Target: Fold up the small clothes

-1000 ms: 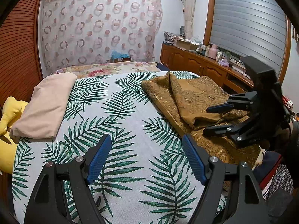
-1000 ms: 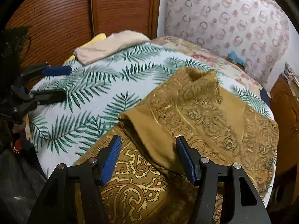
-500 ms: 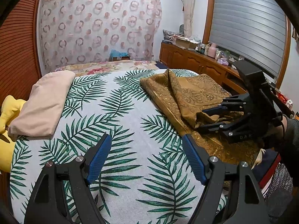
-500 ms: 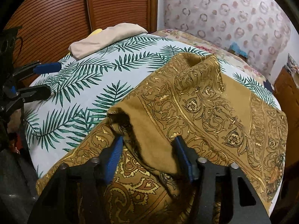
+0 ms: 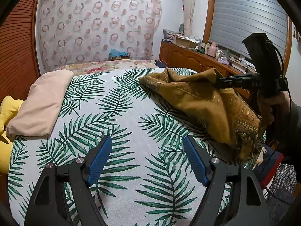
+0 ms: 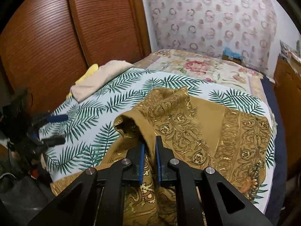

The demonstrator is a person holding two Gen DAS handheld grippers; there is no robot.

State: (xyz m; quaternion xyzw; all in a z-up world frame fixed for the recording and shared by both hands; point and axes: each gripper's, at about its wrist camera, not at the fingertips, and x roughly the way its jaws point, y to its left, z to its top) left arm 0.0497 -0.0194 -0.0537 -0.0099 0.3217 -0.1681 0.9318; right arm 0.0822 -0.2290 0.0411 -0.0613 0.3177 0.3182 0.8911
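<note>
Right tongs (image 6: 150, 151) now clenched on a fold of the mustard patterned cloth (image 6: 188, 131), blue pads (image 6: 141, 162) pressed close with fabric pinched between; a second ago spread wide over the same fold, half a second ago just settling around it. Pinched edge lifted off the bed (image 5: 122, 122) in the left wrist view, cloth (image 5: 197, 101) hanging as a tent from the right tongs (image 5: 219, 81) down to the near right corner of the mattress; earlier lying flat and spread there. Far part of the cloth still resting on the palm-leaf sheet (image 6: 122, 101), near the right edge of the bed.

Left tongs (image 5: 147, 158) released, blue pads (image 5: 99, 160) wide apart, hovering over bare leaf-print sheet toward the bed's left side, well apart from the cloth; gap unchanged from the earlier frames. Seen blurred from the right wrist view at the left edge (image 6: 56, 130).

Folded beige garment (image 5: 41, 101) lying at the far left of the bed, beside a yellow pillow (image 5: 9, 109); both unmoved.
</note>
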